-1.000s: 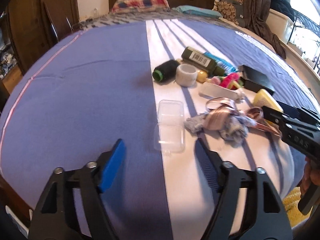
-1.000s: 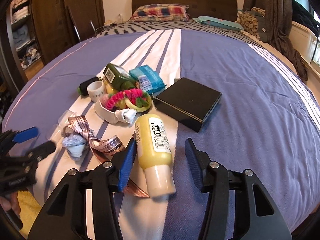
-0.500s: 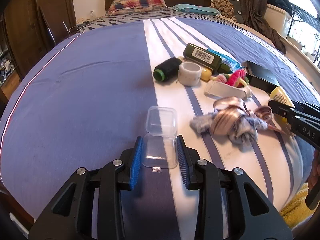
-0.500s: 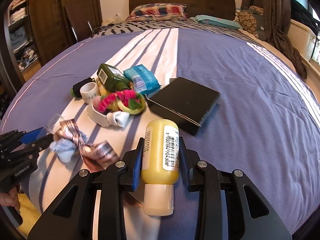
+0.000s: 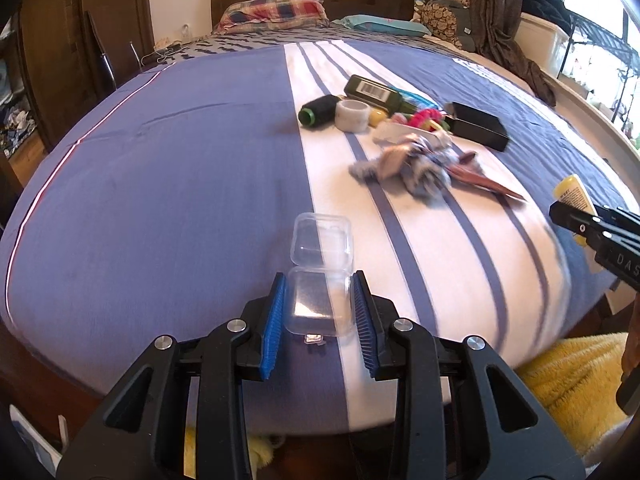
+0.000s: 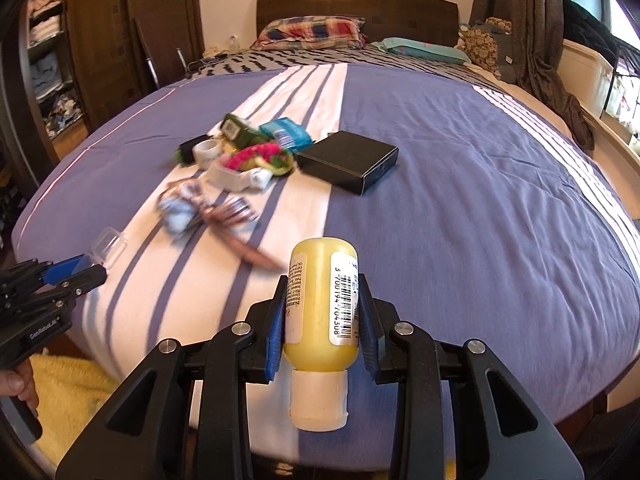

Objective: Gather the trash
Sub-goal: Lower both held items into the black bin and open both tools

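My left gripper is shut on a clear plastic hinged box, lid open, held above the foot of the bed; the box also shows in the right wrist view. My right gripper is shut on a yellow bottle with a white cap toward me, lifted off the bed; its tip shows in the left wrist view. A crumpled cloth with ribbon lies on the white stripe. Behind it lie a green bottle, a black spool, a white tape roll, a pink hair-tie dish and a blue packet.
A black flat box lies right of the pile on the blue bedspread. Pillows and a wooden headboard stand at the far end. A wardrobe is at left, a yellow rug on the floor below the bed's foot.
Both grippers closed on their objects, then pulled back and lifted: the left with the clear box, the right with the yellow bottle. The pile now sits farther away.
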The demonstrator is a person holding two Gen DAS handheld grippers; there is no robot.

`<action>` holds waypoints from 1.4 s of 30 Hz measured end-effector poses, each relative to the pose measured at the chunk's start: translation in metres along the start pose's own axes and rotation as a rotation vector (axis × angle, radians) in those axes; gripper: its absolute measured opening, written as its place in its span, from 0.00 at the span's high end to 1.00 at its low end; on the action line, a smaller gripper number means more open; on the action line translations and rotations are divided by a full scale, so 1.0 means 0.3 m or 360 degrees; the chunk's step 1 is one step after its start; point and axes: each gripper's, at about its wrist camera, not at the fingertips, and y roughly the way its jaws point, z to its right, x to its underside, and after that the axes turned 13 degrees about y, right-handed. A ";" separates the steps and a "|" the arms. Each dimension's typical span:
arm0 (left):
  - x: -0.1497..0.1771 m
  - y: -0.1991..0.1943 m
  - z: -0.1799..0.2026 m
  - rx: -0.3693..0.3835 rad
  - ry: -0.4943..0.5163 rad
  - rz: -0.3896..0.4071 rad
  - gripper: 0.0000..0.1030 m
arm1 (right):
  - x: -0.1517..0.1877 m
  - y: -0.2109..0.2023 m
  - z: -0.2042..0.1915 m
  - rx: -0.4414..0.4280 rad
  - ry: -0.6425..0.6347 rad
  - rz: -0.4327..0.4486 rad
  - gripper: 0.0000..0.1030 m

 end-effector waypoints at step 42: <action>0.507 0.129 0.316 0.0426 0.0006 -0.0431 0.70 | 0.572 0.143 0.022 -0.0074 0.0011 -0.0572 0.69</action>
